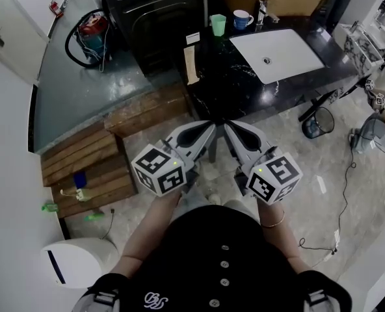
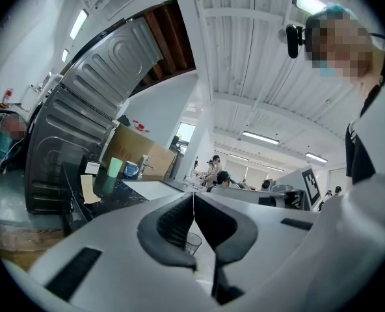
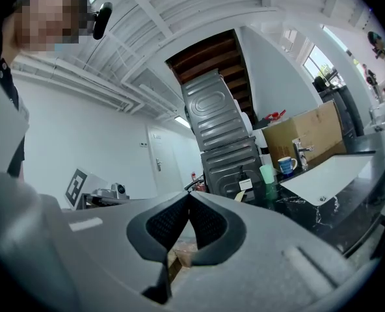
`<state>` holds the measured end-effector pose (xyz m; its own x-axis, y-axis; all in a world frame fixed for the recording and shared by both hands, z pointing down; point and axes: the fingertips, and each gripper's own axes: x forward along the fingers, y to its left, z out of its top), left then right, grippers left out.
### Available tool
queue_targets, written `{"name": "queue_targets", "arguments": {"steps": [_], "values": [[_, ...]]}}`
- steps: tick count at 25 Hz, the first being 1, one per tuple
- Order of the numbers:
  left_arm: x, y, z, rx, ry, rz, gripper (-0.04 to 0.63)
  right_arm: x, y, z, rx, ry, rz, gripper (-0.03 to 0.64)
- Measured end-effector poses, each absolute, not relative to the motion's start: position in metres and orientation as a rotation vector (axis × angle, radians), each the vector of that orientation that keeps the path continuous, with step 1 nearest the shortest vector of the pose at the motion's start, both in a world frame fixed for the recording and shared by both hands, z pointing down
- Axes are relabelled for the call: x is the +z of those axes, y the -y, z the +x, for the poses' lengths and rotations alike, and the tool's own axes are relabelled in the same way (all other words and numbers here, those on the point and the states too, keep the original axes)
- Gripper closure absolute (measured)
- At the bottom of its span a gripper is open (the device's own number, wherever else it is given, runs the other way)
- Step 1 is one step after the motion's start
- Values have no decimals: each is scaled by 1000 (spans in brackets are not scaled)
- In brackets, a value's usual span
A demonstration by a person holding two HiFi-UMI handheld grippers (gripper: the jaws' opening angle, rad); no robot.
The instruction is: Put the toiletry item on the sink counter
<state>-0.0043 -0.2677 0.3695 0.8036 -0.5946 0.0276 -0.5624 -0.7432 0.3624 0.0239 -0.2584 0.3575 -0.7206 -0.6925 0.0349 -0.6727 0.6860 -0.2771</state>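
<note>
Two held at frame centre, left gripper (image 1: 209, 127) and right gripper (image 1: 228, 127), fingers (image 2: 177, 223) of each pressed together, empty, black bench (image 1: 226, 78) upper right.

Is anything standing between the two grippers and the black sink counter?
Nothing visible does. The left gripper and right gripper, both shut and empty, point at the sink counter; the green cup and blue mug stand at its back.
</note>
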Motion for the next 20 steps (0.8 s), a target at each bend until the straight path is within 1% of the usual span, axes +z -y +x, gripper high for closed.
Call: {"name": "queue_targets", "arguments": {"steps": [20], "values": [[358, 277, -1, -145, 876, 2652, 583, 355, 268, 27, -409, -2800, -1203, 614]]}}
